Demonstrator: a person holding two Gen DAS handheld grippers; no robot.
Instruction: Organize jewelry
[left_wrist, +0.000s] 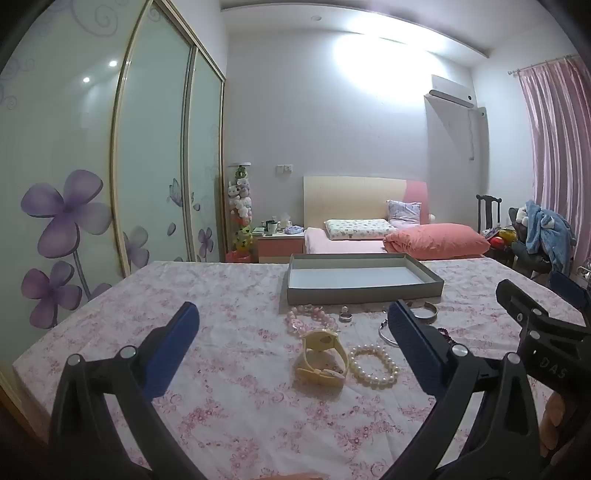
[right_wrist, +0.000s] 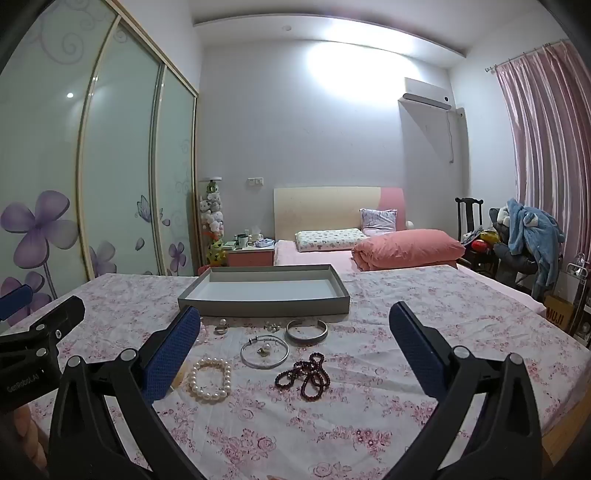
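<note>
Both grippers are spread wide with nothing in them: the left gripper (left_wrist: 291, 334) and right gripper (right_wrist: 295, 334) hover over the flowery tablecloth (right_wrist: 406, 424). Using the grey tray (right_wrist: 264, 306) as the landmark, all the jewelry sits just in front of it. The wide silver bangle (right_wrist: 306, 331) is nearest, the thin silver bangle (right_wrist: 264, 353) a bit further out, then the pearl bracelet (right_wrist: 209, 379) and dark red beads (right_wrist: 304, 374). The yellow watch (left_wrist: 322, 357) lies beside the pearls, the pink beads (left_wrist: 306, 314) closer to the tray.
</note>
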